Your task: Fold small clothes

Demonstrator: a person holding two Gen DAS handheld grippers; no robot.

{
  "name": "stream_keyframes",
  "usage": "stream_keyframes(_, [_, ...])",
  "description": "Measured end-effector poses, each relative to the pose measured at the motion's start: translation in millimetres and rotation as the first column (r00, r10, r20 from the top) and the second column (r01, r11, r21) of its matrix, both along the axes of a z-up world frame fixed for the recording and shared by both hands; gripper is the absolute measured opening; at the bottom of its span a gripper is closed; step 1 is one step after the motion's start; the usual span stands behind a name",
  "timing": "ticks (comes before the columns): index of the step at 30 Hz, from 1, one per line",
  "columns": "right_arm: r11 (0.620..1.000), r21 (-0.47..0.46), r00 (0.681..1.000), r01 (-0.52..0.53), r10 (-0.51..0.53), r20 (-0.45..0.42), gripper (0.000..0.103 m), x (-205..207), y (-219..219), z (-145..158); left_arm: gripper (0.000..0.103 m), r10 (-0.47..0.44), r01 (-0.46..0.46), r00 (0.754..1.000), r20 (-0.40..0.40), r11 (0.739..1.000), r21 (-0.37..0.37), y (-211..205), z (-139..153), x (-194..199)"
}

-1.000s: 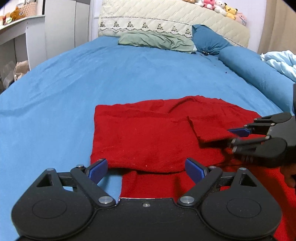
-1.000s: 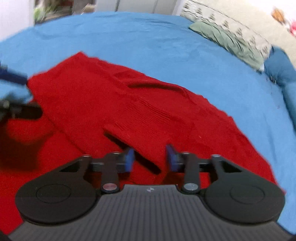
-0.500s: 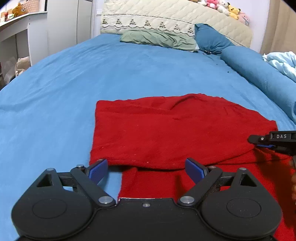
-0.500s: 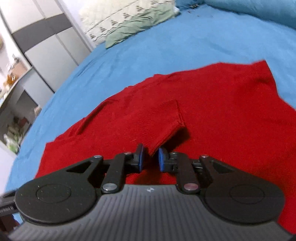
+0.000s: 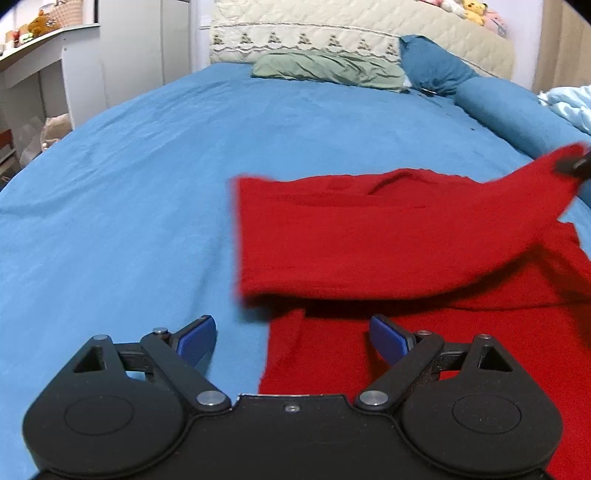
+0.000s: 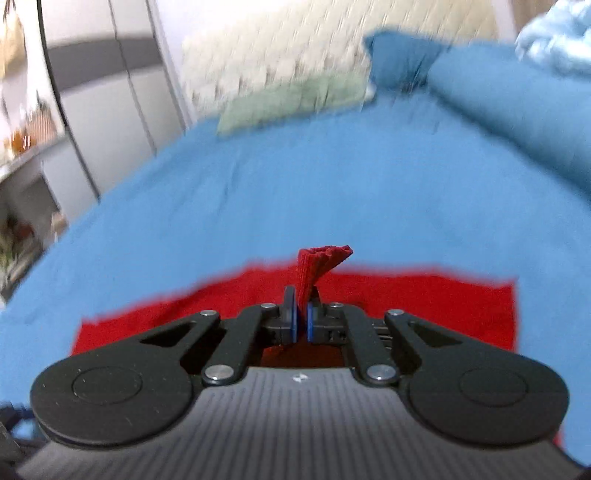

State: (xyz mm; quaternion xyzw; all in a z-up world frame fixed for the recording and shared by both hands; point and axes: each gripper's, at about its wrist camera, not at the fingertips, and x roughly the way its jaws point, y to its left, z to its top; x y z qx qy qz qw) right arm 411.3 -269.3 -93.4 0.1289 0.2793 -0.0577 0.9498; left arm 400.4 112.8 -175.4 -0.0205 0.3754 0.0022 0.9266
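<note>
Red knit is pinched between the jaws of my right gripper (image 6: 301, 310): they have just closed on a bunched corner of the red sweater (image 5: 388, 236), and a tuft sticks up past the blue pads (image 6: 293, 321). From the left wrist view I see that corner drawn up off the bed at far right, blurred, with the cloth stretched taut toward it. My left gripper (image 5: 291, 338) has its jaws wide apart and holds nothing; one pad hangs over bare sheet, the other over the sweater's near part. The sweater lies on the blue bedsheet (image 5: 147, 184), its upper layer folded over the lower. Beyond it I note a green pillow (image 5: 328, 70) and a blue pillow (image 5: 432, 66) against the quilted headboard (image 5: 351, 29). The right wrist view is motion-blurred.
</note>
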Motion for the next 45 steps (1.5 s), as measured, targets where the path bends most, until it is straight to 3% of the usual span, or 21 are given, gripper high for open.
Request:
stream_keyframes(3, [0.998, -0.049, 0.998, 0.048, -0.046, 0.047, 0.020, -9, -21, 17, 0.082, 0.054, -0.054, 0.998, 0.024, 0.998, 0.013, 2, -8, 12])
stream_keyframes(5, [0.993, -0.092, 0.997, 0.070, -0.068, 0.028, 0.020, -15, -34, 14, 0.070, 0.080, -0.081, 0.996, 0.042, 0.997, 0.012, 6, -7, 17])
stream_keyframes(8, [0.991, -0.066, 0.992, 0.120, -0.121, -0.017, 0.020, -20, -54, 0, 0.060, 0.115, -0.114, 0.993, 0.033, 0.993, -0.037, 15, -6, 11])
stream_keyframes(13, [0.984, 0.015, 0.983, 0.178, -0.177, -0.036, 0.020, -43, -73, -25, 0.056, 0.133, -0.133, 0.991, -0.006, 0.990, -0.047, 22, -3, -4])
stream_keyframes(16, [0.989, -0.020, 0.983, 0.148, -0.149, -0.107, 0.020, -52, -69, -46, 0.055, 0.145, -0.147, 0.989, -0.034, 0.987, -0.061, 23, 7, -10])
stream_keyframes(18, [0.990, -0.057, 0.980, 0.130, -0.137, -0.143, 0.024, -59, -63, -55, 0.055, 0.085, -0.084, 0.996, 0.020, 0.996, -0.040, 15, 20, -22])
stream_keyframes(20, [0.988, -0.094, 0.982, 0.121, -0.133, -0.137, 0.038, -68, -56, -55, 0.078, -0.001, 0.004, 0.997, 0.081, 1.000, -0.031, 3, 36, -28])
stream_keyframes(22, [0.984, -0.144, 0.989, 0.108, -0.120, -0.083, 0.098, -79, -46, -49, 0.085, -0.080, 0.082, 0.987, 0.143, 0.997, -0.009, -9, 49, -23])
stream_keyframes(23, [0.979, -0.173, 0.992, 0.107, -0.116, -0.040, 0.103, -85, -40, -45, 0.085, -0.107, 0.107, 0.981, 0.162, 0.994, 0.009, -12, 53, -16])
stream_keyframes(25, [0.978, -0.190, 0.997, 0.080, -0.080, 0.008, 0.103, -85, -33, -38, 0.085, -0.158, 0.159, 0.974, 0.165, 0.987, 0.006, -14, 54, 8])
stream_keyframes(32, [0.992, -0.114, 0.998, -0.059, 0.056, -0.028, 0.103, -52, -26, -55, 0.085, -0.231, 0.258, 0.956, 0.182, 0.955, -0.146, 9, 23, 95])
stream_keyframes(33, [0.991, -0.108, 0.996, -0.083, 0.078, -0.048, 0.103, -48, -25, -62, 0.085, -0.246, 0.277, 0.954, 0.173, 0.943, -0.183, 13, 17, 103])
stream_keyframes(36, [0.988, -0.124, 0.992, -0.090, 0.078, -0.098, 0.103, -42, -29, -78, 0.084, -0.212, 0.223, 0.974, 0.079, 0.960, -0.171, 20, -3, 123])
stream_keyframes(38, [0.990, -0.123, 0.989, -0.064, 0.047, -0.137, 0.103, -41, -38, -92, 0.084, -0.231, 0.240, 0.970, 0.080, 0.960, -0.141, 25, -11, 123])
stream_keyframes(40, [0.992, -0.109, 0.993, -0.059, 0.047, -0.111, 0.103, -48, -47, -98, 0.084, -0.236, 0.243, 0.969, 0.075, 0.963, -0.117, 24, -8, 120])
stream_keyframes(45, [0.990, -0.133, 0.994, -0.058, 0.044, -0.102, 0.103, -57, -45, -86, 0.085, -0.214, 0.223, 0.973, 0.083, 0.969, -0.106, 27, 16, 90])
